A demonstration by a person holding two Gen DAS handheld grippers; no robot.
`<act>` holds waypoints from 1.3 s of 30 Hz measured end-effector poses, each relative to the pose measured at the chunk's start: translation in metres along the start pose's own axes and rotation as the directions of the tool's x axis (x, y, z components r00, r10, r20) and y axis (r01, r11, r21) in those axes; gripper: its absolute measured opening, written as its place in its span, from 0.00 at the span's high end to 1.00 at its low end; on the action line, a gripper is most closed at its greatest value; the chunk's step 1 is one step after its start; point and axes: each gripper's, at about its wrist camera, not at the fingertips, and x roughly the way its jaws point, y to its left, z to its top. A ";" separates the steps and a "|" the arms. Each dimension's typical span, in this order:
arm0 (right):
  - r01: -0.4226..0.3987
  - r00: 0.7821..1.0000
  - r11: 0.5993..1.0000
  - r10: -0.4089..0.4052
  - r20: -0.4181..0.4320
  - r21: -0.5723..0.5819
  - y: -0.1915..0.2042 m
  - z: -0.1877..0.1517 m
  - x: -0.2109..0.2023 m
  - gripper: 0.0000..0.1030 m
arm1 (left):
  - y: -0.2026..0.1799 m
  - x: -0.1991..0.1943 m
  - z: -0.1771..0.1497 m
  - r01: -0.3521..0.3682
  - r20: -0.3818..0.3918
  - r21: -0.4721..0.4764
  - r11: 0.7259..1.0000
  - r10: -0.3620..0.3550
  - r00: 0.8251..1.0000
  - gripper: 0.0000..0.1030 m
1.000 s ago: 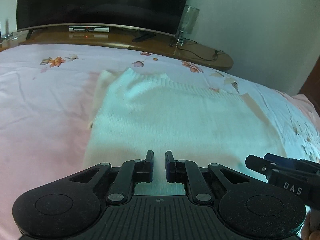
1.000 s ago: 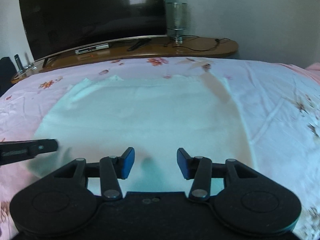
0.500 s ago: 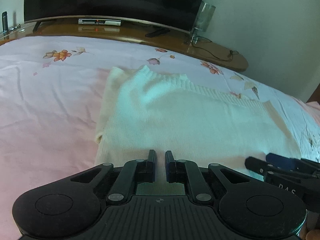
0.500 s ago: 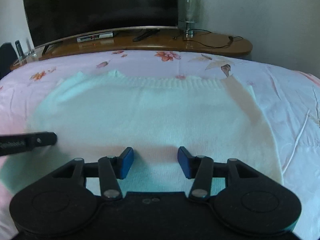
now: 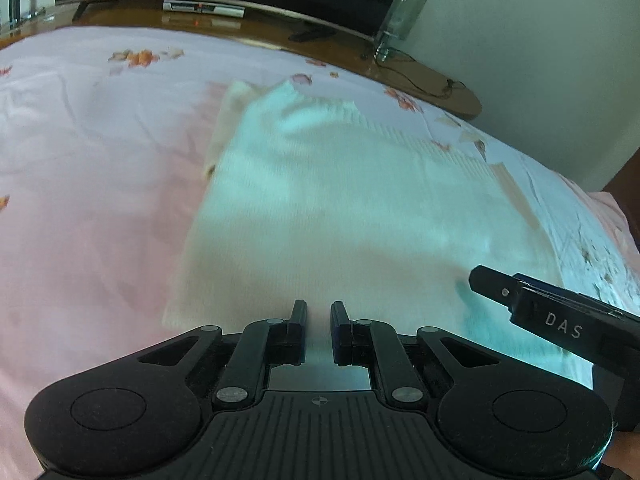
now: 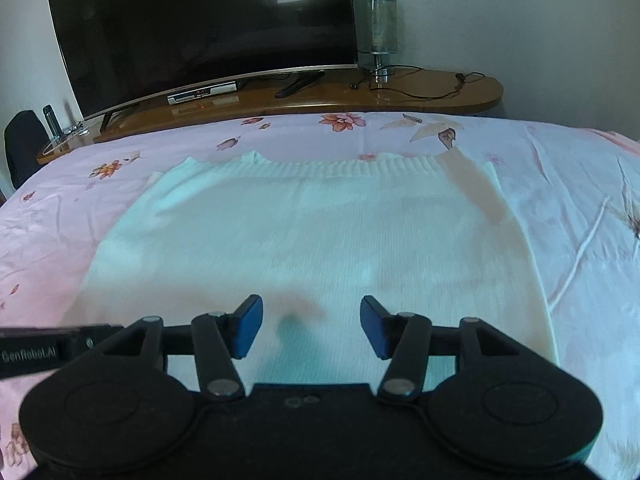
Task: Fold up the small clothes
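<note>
A white knitted sweater (image 5: 340,208) lies flat on the pink floral bedsheet (image 5: 88,184), ribbed hem at the far side; it also shows in the right wrist view (image 6: 320,240). My left gripper (image 5: 318,312) hovers over the sweater's near left part, jaws nearly closed with a narrow gap and nothing between them. My right gripper (image 6: 311,314) is open and empty over the near middle of the sweater. The right gripper also shows at the right edge of the left wrist view (image 5: 492,282). The sweater's near edge is hidden under both grippers.
A wooden TV bench (image 6: 400,92) runs along the far side of the bed, bearing a large dark TV (image 6: 208,32), a set-top box (image 6: 202,92), a glass lamp (image 6: 376,32) and cables. The pink bedsheet (image 6: 580,208) spreads around the sweater.
Both grippers have pulled back and risen a little over the near part of the sweater, so more of the garment and bench shows. Jaw openings look the same.
</note>
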 end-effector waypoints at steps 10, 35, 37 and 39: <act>0.014 1.000 1.000 -0.014 -0.007 0.027 0.004 -0.024 -0.020 0.48 | 0.006 -0.031 -0.029 0.055 0.077 -0.129 0.990 -0.045 0.996 0.00; 0.005 1.000 1.000 -0.005 0.010 0.004 0.011 -0.010 0.009 0.48 | 0.052 0.025 -0.013 0.243 0.247 -0.558 0.794 -0.121 0.961 0.26; 0.009 1.000 1.000 -0.009 0.019 0.001 0.011 0.000 0.017 0.52 | 0.050 0.029 -0.010 0.245 0.268 -0.558 0.793 -0.108 0.957 0.26; 0.016 0.999 1.000 -0.016 0.030 -0.010 0.012 0.010 0.026 0.61 | 0.047 0.030 -0.010 0.243 0.281 -0.548 0.800 -0.097 0.955 0.27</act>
